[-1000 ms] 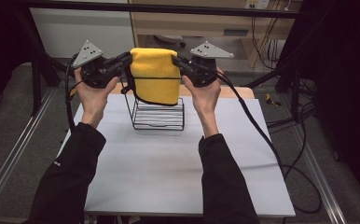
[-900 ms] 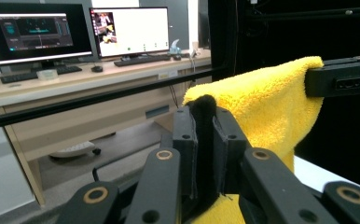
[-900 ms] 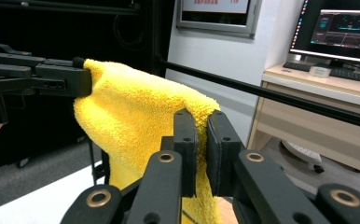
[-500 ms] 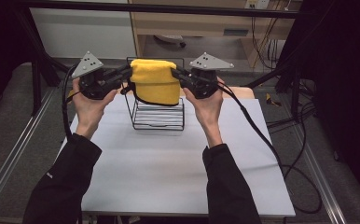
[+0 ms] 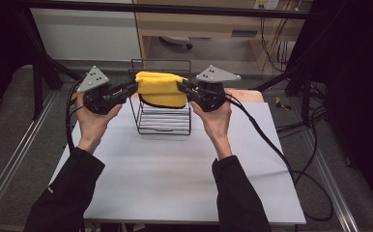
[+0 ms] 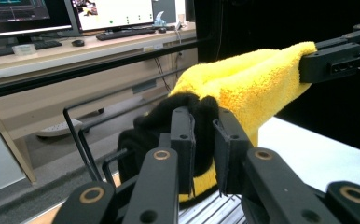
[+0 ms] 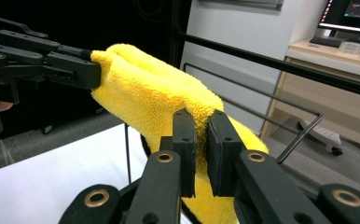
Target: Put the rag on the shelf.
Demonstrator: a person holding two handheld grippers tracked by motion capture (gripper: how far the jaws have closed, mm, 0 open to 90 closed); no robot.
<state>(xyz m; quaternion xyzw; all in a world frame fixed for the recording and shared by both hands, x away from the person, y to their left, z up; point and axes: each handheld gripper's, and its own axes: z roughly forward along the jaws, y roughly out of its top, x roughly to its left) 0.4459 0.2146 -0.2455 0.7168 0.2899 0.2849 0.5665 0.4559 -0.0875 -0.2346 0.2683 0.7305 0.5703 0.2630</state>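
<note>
Left gripper (image 5: 126, 90): pinched shut on the left end of the yellow towel (image 5: 161, 88); in the left gripper view its jaws clamp a fold where the towel's black trim (image 6: 187, 105) bunches up.
Yellow towel: folded and stretched level between the two grippers, held above the black wire rack (image 5: 164, 112); its lower edge hangs down inside the rack's upper frame, and whether it touches a wire I cannot tell.
Black wire rack: stands on the white table (image 5: 175, 174) towards the far edge, between the two hands, its ribbed floor bare.
Right gripper (image 5: 187, 89): closed on the towel's right end; in the right gripper view the pads squeeze yellow pile (image 7: 169, 102).
Change: over the last second both hands have sunk and moved away from the person, so the towel sits lower and more squarely over the rack than before.
Meaning: I judge this to be the lowering step; the towel is nearly in, and both grips should hold until it rests on the rack floor.
</note>
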